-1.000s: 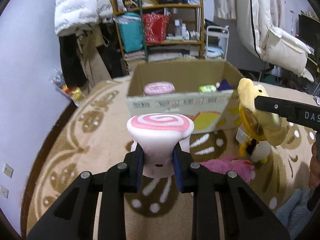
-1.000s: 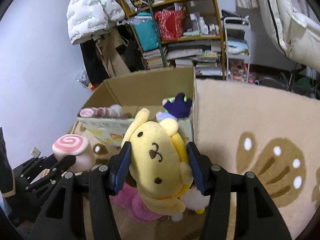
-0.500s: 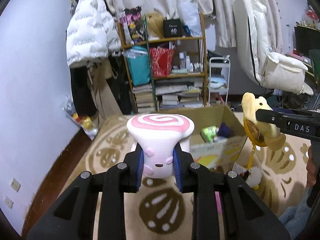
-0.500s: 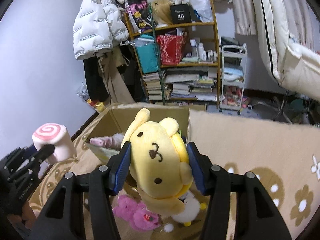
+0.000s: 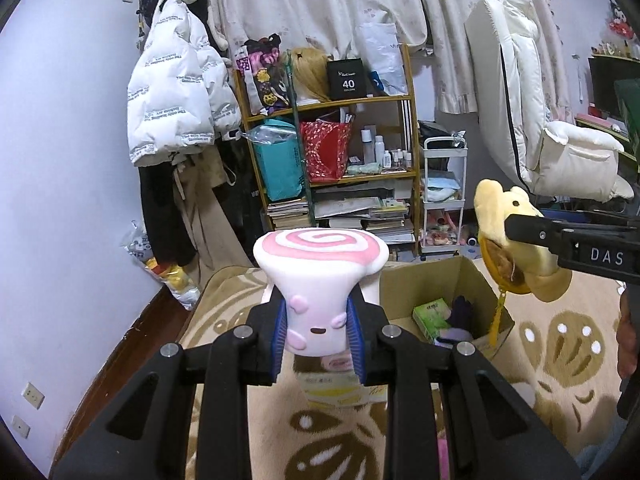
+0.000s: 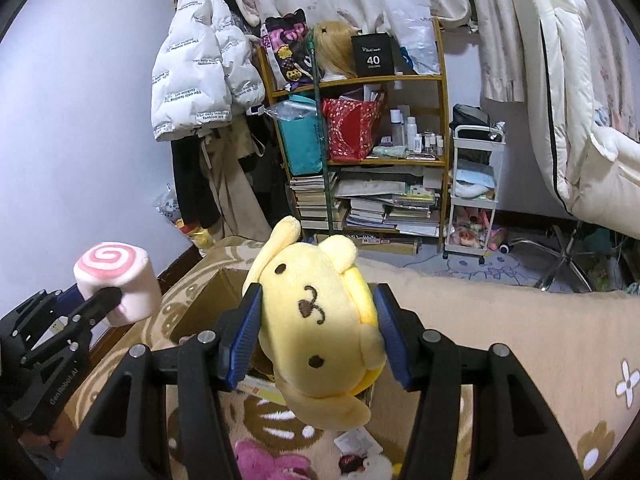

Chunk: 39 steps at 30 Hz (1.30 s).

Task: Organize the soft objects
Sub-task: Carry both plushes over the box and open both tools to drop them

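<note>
Carrying two plush toys toward the box

Partly filled cardboard box (image 5: pixel 476 280) at lower centre. Gripped yellow dog plush (image 6: pixel 320 320) in right hand-held gripper (image 6: pixel 318 334); swirl marshmallow plush (image 5: pixel 320 280) in left hand-held gripper (image 5: pixel 318 334). Pink plush (image 6: pixel 260 460) left on carpet.

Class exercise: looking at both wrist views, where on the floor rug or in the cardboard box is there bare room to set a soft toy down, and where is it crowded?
Free: the beige patterned rug right of the open cardboard box, toward the white rolling cart. The box's right end is crowded by a green packet and dark purple plush. A pink plush lies below the grippers.
</note>
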Each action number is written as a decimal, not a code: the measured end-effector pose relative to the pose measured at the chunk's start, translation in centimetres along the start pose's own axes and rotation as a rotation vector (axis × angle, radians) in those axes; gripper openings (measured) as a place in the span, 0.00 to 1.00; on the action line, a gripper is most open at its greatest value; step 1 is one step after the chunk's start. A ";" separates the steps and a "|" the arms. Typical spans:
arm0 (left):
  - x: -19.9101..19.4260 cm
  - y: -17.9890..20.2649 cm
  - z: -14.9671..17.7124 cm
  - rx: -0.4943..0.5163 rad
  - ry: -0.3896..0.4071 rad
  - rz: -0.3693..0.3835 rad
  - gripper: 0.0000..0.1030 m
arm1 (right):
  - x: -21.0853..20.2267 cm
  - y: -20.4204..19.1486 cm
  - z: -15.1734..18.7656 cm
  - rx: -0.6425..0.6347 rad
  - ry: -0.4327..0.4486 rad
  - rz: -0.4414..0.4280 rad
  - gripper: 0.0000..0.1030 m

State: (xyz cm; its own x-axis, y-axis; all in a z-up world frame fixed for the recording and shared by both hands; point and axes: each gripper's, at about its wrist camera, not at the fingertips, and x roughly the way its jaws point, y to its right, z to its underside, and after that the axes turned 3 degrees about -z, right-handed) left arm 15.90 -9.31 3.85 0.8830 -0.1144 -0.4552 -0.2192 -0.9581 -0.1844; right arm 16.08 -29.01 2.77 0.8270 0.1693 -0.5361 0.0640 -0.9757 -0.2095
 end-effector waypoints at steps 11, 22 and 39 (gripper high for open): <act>4.7 1.0 0.8 0.013 -0.053 0.036 0.26 | 3.4 -0.1 -0.3 -0.039 -0.042 0.000 0.57; 7.3 1.8 2.2 0.003 -0.136 0.076 0.27 | 5.7 0.8 1.5 -0.010 -0.101 0.000 0.58; 9.0 3.0 4.4 0.029 -0.232 0.059 0.41 | 7.1 1.0 3.6 -0.006 -0.190 -0.010 0.62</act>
State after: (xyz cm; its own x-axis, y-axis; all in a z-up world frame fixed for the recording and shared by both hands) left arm 21.41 -12.11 -4.61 0.7500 -0.1038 -0.6532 -0.2827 -0.9432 -0.1747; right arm 19.96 -28.24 -4.18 0.7057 0.2019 -0.6792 0.0753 -0.9745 -0.2114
